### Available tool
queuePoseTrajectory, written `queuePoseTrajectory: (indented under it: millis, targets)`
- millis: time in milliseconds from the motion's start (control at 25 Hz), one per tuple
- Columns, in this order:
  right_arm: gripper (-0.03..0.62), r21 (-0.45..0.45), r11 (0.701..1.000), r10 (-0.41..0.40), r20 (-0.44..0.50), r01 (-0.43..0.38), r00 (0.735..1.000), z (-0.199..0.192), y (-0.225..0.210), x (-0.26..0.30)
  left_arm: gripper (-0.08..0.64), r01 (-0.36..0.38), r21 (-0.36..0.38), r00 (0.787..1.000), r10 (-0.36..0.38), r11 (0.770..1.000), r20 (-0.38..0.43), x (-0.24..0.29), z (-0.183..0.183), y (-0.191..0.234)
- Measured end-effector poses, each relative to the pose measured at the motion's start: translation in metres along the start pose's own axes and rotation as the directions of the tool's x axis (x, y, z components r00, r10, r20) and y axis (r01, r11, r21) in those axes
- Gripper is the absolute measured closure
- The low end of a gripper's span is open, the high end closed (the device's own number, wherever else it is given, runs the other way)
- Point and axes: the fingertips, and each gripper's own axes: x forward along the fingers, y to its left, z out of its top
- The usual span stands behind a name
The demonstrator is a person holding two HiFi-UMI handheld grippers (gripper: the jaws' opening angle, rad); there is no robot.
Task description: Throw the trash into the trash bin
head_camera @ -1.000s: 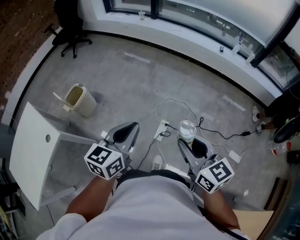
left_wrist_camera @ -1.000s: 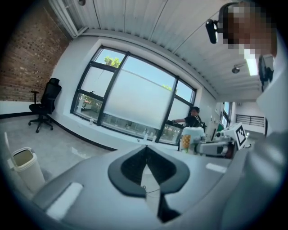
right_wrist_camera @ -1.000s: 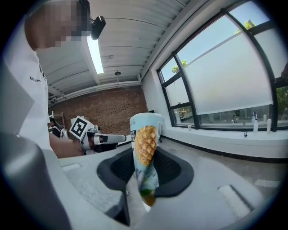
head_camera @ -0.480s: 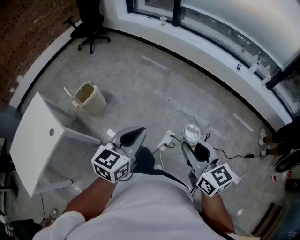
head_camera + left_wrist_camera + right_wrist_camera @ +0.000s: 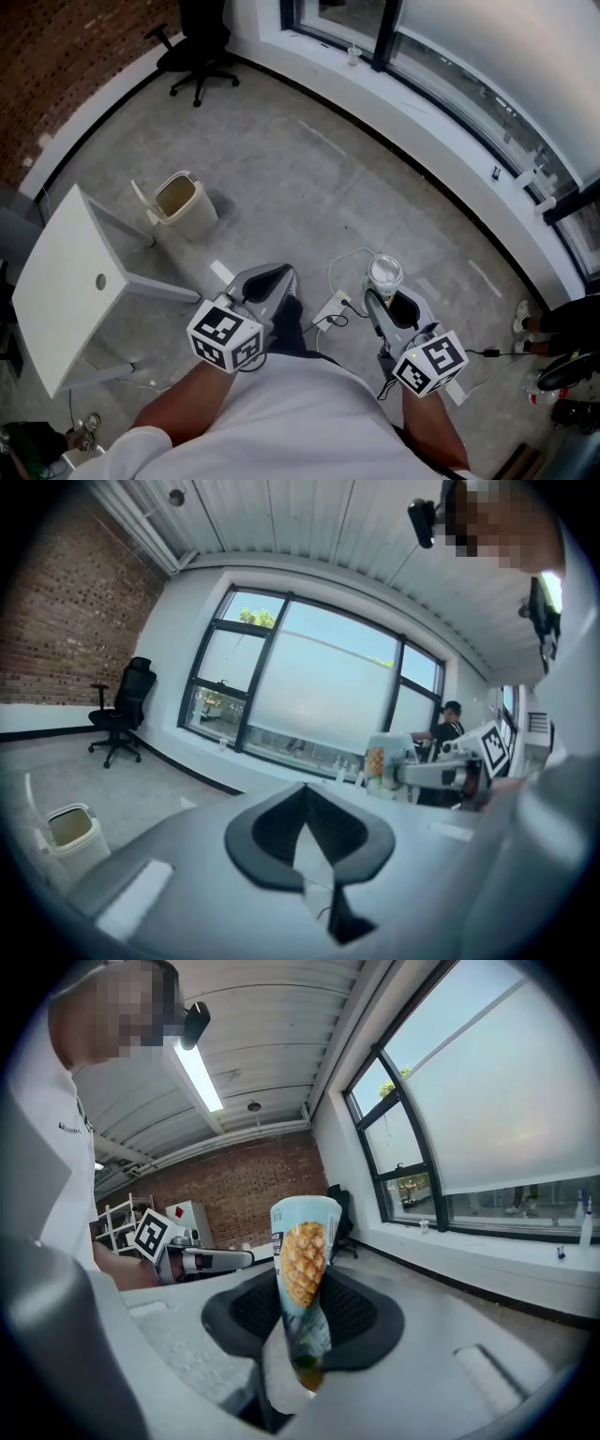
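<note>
Our right gripper (image 5: pixel 384 295) is clamped on the tall pale-blue pineapple-printed cup (image 5: pixel 302 1279), and our left gripper (image 5: pixel 279 276) is closed on nothing. We should hold the cup upright and carry it far left, over the open beige plastic trash bin (image 5: pixel 199 214), and only there let go.

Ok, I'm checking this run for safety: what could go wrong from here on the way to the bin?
The power strip and cables lie on the floor right by the person's feet, so a step could snag them. The right gripper pinches the cup by its lower part, top clear of the jaws; it might tip out. The trash bin stands well off to the left, so an early toss would likely miss.
</note>
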Motion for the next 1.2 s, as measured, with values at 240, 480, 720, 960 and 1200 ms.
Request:
queuePoseTrajectory:
  millis: [240, 480, 720, 960, 1200]
  targets:
    - [0.483, -0.057, 0.997, 0.046, -0.042, -0.048, 0.998, 0.052, -0.037, 0.097, 0.551, -0.014, -0.022, 1.0, 0.015, 1.0, 0.026, 0.057, 0.049, 0.08]
    - [0.483, -0.106, 0.99, 0.088, -0.051, -0.093, 0.995, 0.109, -0.076, 0.199, 0.551, -0.032, -0.015, 0.996, 0.034, 0.999, 0.079, 0.107, 0.112, 0.17]
    - [0.485, -0.118, 0.986, 0.115, -0.023, -0.117, 0.993, 0.146, -0.099, 0.27, 0.551, -0.079, -0.027, 0.992, 0.082, 0.996, 0.098, 0.133, 0.142, 0.238]
    - [0.485, -0.123, 0.976, 0.172, -0.054, -0.178, 0.984, 0.157, -0.117, 0.33, 0.551, -0.131, -0.064, 0.987, 0.137, 0.989, 0.087, 0.149, 0.148, 0.277]
    - [0.483, -0.13, 0.943, 0.3, -0.071, -0.307, 0.951, 0.166, -0.136, 0.395, 0.551, -0.241, -0.073, 0.959, 0.249, 0.968, 0.138, 0.174, 0.174, 0.321]
